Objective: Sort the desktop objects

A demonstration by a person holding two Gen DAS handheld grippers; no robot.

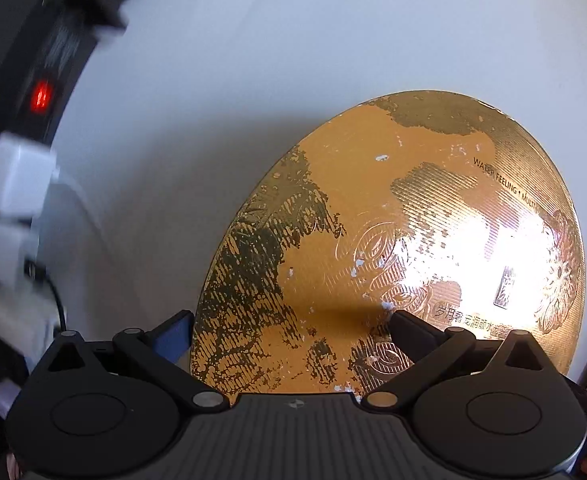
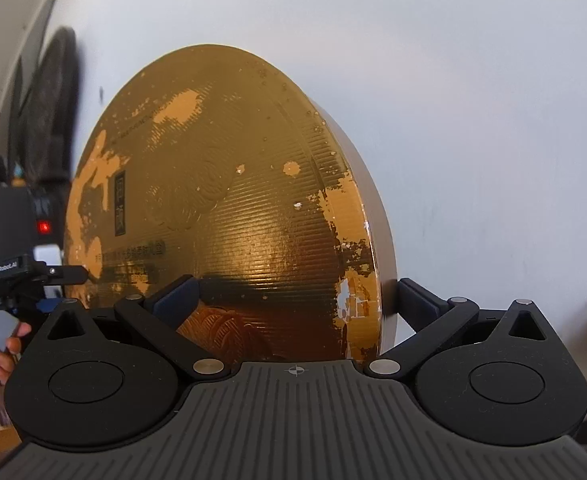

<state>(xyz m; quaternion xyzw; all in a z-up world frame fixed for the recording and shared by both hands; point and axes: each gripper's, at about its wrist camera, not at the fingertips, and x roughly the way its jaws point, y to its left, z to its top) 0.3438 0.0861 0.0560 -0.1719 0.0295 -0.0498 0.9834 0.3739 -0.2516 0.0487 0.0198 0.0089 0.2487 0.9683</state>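
The round gold box lid (image 2: 221, 208) stands on edge and fills the middle of the right wrist view, its worn, ribbed foil face turned toward the camera and its plain rim showing on the right side. The right tongs (image 2: 293, 300) straddle that lid at its lower part: the blue-padded finger (image 2: 175, 298) lies against the printed face and the other finger sits at the rim side, the jaws spread wide to take in the lid's thickness and apparently clamped on it (contact at the rim is partly hidden in shadow).

In the left wrist view the same lid (image 1: 373, 248) occupies the lower right of the frame, with a bright glare patch and small printed lettering near its right edge. The left tongs (image 1: 291, 330) are also spread wide, one finger left of the lid's edge and the other over its gilded face; whether they actually press on it I cannot tell.

Behind the lid is a white surface (image 1: 253, 80). Along the left edge runs a black power strip (image 1: 41, 96) with a lit red switch and white plugs (image 1: 17, 176) in it. At the left of the right wrist view, the person's hand (image 2: 5, 352) grips the other tool.
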